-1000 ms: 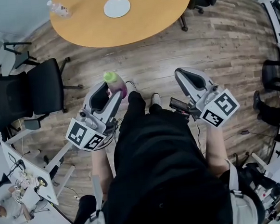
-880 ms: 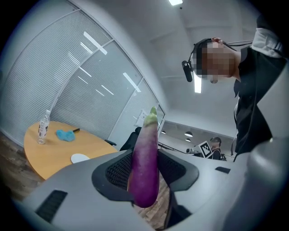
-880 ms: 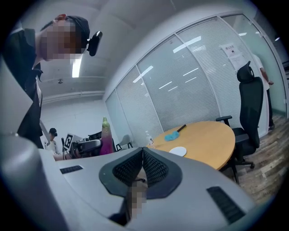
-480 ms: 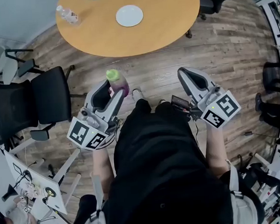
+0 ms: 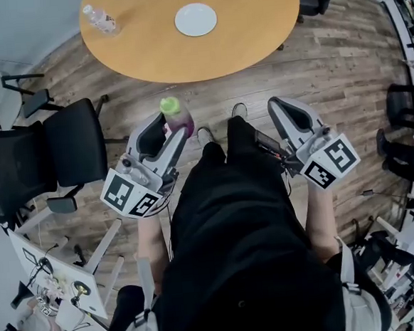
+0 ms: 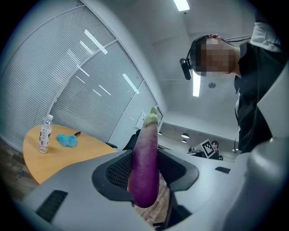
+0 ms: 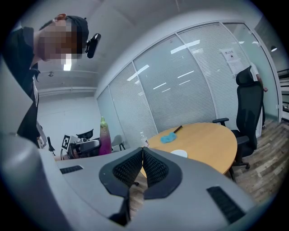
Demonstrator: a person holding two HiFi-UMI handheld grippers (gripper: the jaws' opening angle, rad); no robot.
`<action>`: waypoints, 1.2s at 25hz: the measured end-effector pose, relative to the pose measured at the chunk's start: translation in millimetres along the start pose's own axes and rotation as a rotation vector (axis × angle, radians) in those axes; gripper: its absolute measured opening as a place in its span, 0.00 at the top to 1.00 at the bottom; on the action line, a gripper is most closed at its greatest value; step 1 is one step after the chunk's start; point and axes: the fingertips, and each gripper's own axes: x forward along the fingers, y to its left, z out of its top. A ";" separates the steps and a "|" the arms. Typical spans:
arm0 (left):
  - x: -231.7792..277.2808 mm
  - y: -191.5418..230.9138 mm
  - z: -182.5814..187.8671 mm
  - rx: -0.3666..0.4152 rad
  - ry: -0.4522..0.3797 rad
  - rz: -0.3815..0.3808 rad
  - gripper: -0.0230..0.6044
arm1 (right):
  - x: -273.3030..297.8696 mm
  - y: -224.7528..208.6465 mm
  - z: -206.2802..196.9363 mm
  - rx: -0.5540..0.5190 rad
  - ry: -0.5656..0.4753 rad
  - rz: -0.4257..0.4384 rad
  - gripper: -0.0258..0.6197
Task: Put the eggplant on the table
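Note:
A purple eggplant (image 6: pixel 145 167) with a green cap stands upright between the pads of my left gripper (image 6: pixel 146 173), which is shut on it. In the head view the eggplant (image 5: pixel 175 116) sticks up from the left gripper (image 5: pixel 163 132), over the wood floor short of the round wooden table (image 5: pixel 254 32). My right gripper (image 5: pixel 289 115) is level beside it, jaws together and empty. The right gripper view shows its pads touching at the right gripper's tip (image 7: pixel 142 155), the eggplant (image 7: pixel 104 137) off to the left, and the table (image 7: pixel 207 140) ahead.
On the table lie a white plate (image 5: pixel 195 19), a water bottle (image 5: pixel 101 20) and a blue cloth (image 6: pixel 67 140). Black office chairs (image 5: pixel 41 149) stand left of me, another chair (image 7: pixel 248 117) at the table's right side. A person's black-clothed legs fill the lower head view.
Both grippers have moved forward toward the table, the eggplant still held in the left one. The table edge sits nearer to the grippers than before.

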 end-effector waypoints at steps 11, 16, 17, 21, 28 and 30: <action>25.8 21.4 11.9 -0.019 -0.060 0.006 0.66 | 34.0 -28.5 18.0 -0.005 0.007 0.041 0.93; 51.1 34.4 19.5 -0.017 -0.048 0.025 0.66 | 56.0 -50.5 32.0 -0.010 0.009 0.076 0.93; 57.1 37.0 22.2 -0.018 -0.052 0.024 0.66 | 61.0 -55.6 35.4 -0.010 0.009 0.083 0.93; 79.4 47.6 32.9 -0.009 -0.051 0.042 0.66 | 78.4 -75.8 50.0 -0.004 0.003 0.108 0.93; 127.8 80.4 31.3 0.018 0.040 0.141 0.66 | 105.3 -117.9 71.6 0.009 -0.011 0.137 0.93; 144.3 90.6 29.2 0.034 0.074 0.173 0.66 | 111.3 -131.5 77.9 0.013 -0.014 0.139 0.93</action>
